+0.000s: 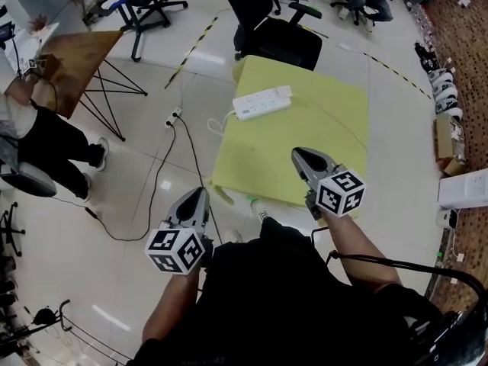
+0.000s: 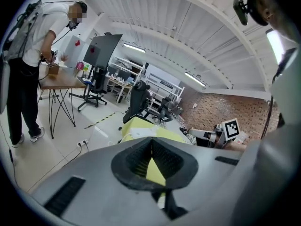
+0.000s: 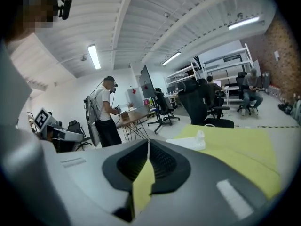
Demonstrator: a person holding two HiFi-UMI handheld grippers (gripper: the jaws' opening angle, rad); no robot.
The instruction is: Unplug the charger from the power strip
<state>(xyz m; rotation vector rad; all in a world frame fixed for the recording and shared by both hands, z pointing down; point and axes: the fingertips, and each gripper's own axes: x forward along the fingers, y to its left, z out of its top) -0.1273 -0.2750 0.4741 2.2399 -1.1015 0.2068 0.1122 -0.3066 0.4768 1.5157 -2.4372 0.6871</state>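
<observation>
Lying in the upper middle of the head view, the white power strip (image 1: 261, 102) sits slantwise on a yellow-green tabletop (image 1: 320, 136), touched by neither tool. The right gripper view shows the same strip at frame centre with a white charger (image 3: 201, 136) standing upright in it, toward its right end. Any print on either is too small to read. A white cable (image 1: 217, 122) leaves the strip's left end and drops over the table's left edge. The left gripper (image 1: 198, 194) is at the lower left of the head view, over the pale floor just off the table's near corner. In its own view its 2 jaws meet at the tips with nothing between them, only a sliver of yellow table showing through the gap below. The right gripper (image 1: 300, 153) is right of centre, overlapping the table's near edge, well apart from the strip. Its jaws are likewise closed tip to tip and empty. Each tool carries a marker cube, the left (image 1: 177, 250) and the right (image 1: 340, 191), printed with black-and-white square codes that carry no letters. A black office chair (image 1: 278, 40) stands behind the table at the top centre. A wooden table (image 1: 80, 56) is at the upper left, with a person in black trousers (image 1: 46, 147) standing beside it, and a black cord (image 1: 164, 175) trails across the floor.
</observation>
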